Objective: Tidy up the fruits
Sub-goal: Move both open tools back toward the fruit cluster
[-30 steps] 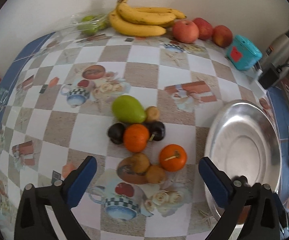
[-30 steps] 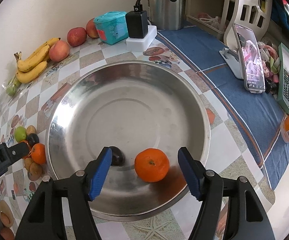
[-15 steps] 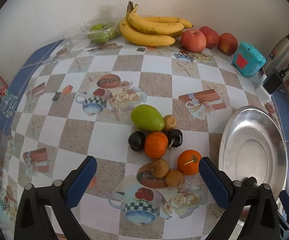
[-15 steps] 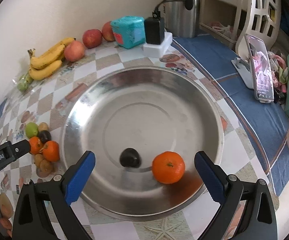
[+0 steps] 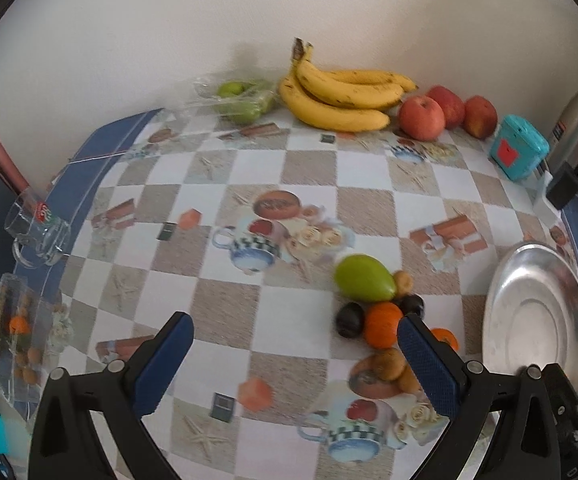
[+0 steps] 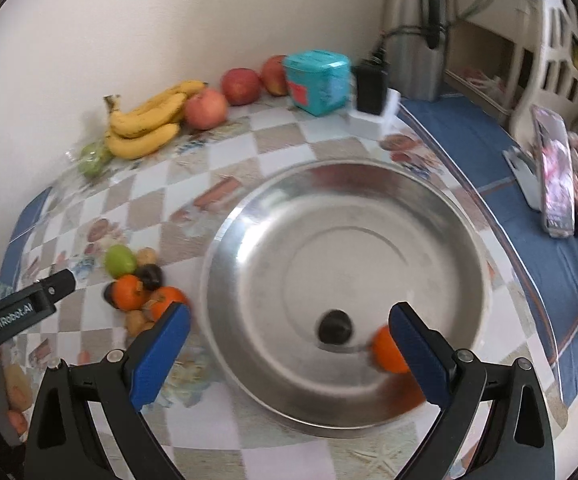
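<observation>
A steel bowl (image 6: 429, 216) holds a dark plum (image 6: 334, 326) and an orange (image 6: 387, 350). My right gripper (image 6: 289, 350) is open and empty, raised above the bowl's near rim. A fruit pile lies left of the bowl: a green mango (image 5: 363, 278), dark plums (image 5: 349, 319), oranges (image 5: 383, 324) and small brown fruits (image 5: 389, 364). My left gripper (image 5: 295, 362) is open and empty above the table, its right finger (image 5: 425, 364) in front of the pile. The bowl also shows in the left wrist view (image 5: 537, 320).
Bananas (image 5: 337, 96), three apples (image 5: 423, 118) and bagged green fruit (image 5: 241, 98) line the back wall. A teal box (image 5: 517, 152), charger (image 6: 371, 84) and kettle (image 6: 413, 40) stand at the back right. A glass mug (image 5: 37, 228) sits far left. A phone (image 6: 555, 184) stands at right.
My right gripper has opened wide and pulled back from the orange, which stays in the bowl. My left gripper has swung left and back, so the pile now sits to its right.
</observation>
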{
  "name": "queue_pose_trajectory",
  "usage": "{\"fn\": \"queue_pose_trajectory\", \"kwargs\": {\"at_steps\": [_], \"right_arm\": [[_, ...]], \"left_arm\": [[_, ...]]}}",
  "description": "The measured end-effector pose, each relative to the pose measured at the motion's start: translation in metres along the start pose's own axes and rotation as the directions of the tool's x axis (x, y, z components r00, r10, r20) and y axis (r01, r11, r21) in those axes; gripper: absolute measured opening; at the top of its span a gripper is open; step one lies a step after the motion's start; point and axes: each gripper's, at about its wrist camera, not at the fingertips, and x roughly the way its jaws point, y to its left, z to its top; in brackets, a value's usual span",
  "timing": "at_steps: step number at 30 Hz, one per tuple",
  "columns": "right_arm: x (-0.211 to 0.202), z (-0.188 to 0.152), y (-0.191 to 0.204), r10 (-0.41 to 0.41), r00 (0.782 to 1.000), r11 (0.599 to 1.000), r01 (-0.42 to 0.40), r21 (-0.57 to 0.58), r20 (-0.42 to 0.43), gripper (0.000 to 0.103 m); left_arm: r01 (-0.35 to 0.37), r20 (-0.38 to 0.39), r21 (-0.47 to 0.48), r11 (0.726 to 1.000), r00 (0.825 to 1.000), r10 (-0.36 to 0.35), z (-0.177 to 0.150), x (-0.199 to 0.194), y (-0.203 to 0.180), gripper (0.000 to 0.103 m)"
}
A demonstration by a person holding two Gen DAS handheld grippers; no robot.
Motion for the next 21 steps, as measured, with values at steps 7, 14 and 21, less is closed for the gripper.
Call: {"fn": "queue_pose_trajectory", "kwargs": {"at_steps": [7, 14, 21], "right_arm": [[0.0, 0.019, 0.037, 0.029, 1.0, 0.997, -0.03, -0.072, -0.01, 0.099], [0.0, 0.037, 0.072, 0.086, 0.996, 0.99, -0.086, -0.111, -0.005, 0.099], [0.005, 0.042, 0.108, 0.157, 0.987, 0.973, -0.157, -0.171, -0.016, 0.099]], "left_arm": [[-0.005, 0.029, -0.052, 0.999, 1.0, 0.007, 0.006, -0.005, 0.03, 0.103], [-0.024, 0.018, -0.149, 0.989, 0.999, 0.027, 0.011, 0.002, 0.062, 0.103], [-0.019, -0.007, -0.217, 0.976, 1.0, 0.018, 0.016, 0.015, 0.079, 0.103]]}}
